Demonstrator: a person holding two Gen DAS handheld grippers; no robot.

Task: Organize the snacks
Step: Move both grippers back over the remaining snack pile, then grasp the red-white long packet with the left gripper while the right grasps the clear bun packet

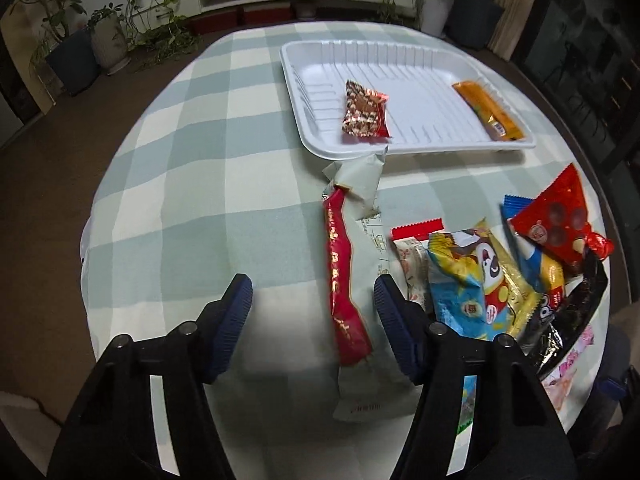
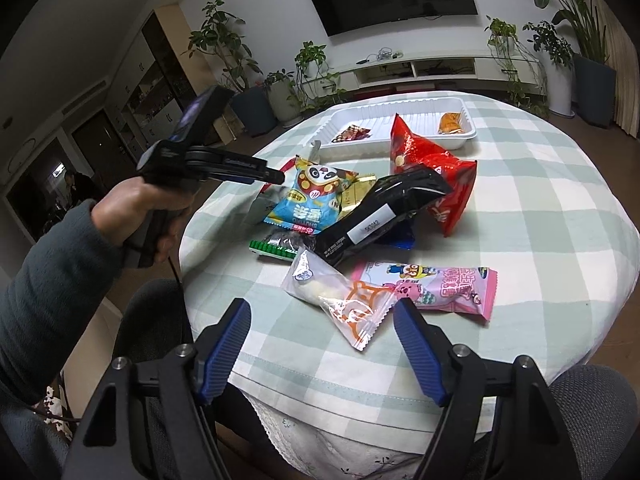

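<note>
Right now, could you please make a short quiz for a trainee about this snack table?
1. How many snacks lie in the white tray?
2. True or false: the left gripper is shut on the long red packet.
3. Which snack lies nearest the right gripper: A) clear packet with orange print, B) black bag, C) panda bag?

Key: 1. Two, the brown-red packet and the orange bar. 2. False; the pads stand apart from it. 3. A.
</note>
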